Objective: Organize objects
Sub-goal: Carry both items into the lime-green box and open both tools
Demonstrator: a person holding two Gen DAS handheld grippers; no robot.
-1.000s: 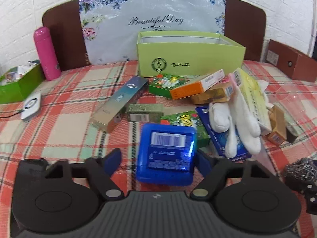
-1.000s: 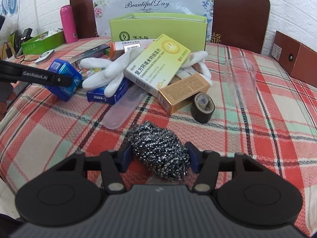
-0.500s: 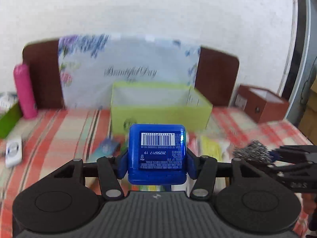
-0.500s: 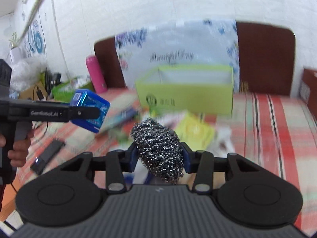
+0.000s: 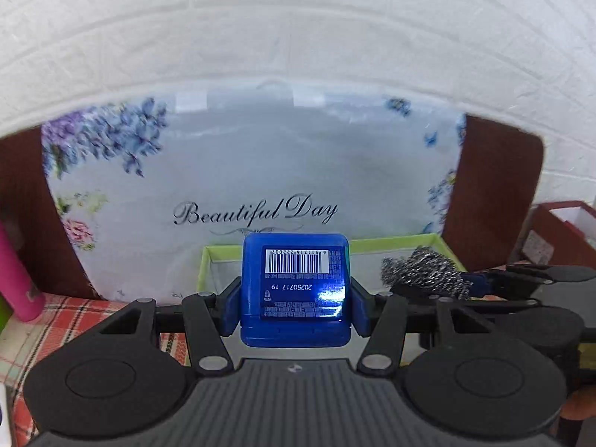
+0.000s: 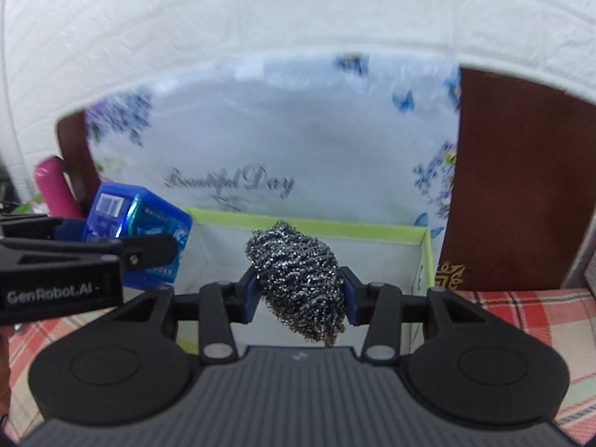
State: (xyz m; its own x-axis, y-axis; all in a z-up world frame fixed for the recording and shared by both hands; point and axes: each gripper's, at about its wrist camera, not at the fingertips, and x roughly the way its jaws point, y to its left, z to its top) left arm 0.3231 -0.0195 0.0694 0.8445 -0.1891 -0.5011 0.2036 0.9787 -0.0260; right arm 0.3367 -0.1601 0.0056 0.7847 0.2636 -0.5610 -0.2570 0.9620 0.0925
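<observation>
Floral panel [image 5: 253, 171] behind green box [image 6: 424, 246], pink bottle [image 5: 15, 279] left

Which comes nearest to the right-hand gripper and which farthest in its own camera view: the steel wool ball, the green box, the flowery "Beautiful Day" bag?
1. Steel wool ball: clamped between the right gripper fingers.
2. Green box: just beyond, open top.
3. Flowery bag: standing behind the box.

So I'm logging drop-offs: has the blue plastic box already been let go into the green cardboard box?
No, the blue plastic box is clamped between the left gripper fingers, above the green cardboard box.
</observation>
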